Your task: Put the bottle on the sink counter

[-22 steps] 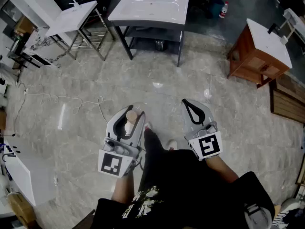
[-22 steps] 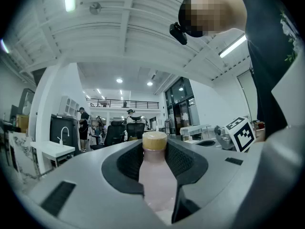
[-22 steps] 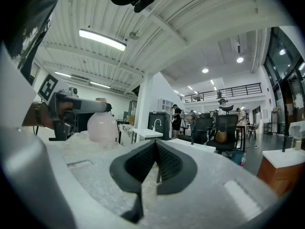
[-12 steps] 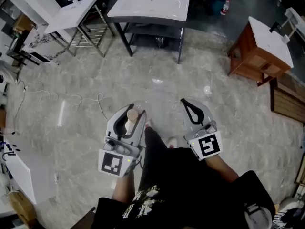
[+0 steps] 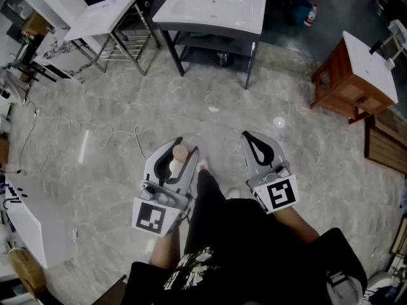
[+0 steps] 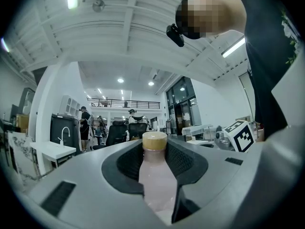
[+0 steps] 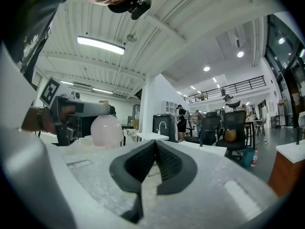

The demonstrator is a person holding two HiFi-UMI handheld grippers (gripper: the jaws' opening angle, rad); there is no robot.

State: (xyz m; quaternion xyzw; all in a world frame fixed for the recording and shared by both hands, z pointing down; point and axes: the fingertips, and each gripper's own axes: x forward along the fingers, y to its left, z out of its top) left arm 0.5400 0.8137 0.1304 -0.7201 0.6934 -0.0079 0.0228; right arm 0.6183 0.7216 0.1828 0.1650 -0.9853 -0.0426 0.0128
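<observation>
Grey marbled floor (image 5: 305, 170): it spreads out beneath you.
White rectangular sink counter on dark metal legs (image 5: 191, 14): it stands ahead of you, well apart from both tools.
Left gripper (image 5: 179, 145): your 2 jaws are clamped on the pale pink plastic bottle with a tan cap (image 6: 155, 175).
Right gripper (image 5: 257, 138): your 2 jaws are pressed together with nothing between them.
Bottle: it lies along your left jaws, cap toward their tips, off the counter.

Smooth, translucent plastic makes up the bottle (image 6: 156, 185), capped in matt tan, between the left gripper's (image 5: 182, 146) ribbed matt black pads (image 6: 186, 157). The right gripper's (image 5: 255, 137) shell is matt grey plastic. Ahead of both lie a glossy marbled floor (image 5: 305, 145) and a glossy white sink counter (image 5: 216, 8) on dark metal legs.
</observation>
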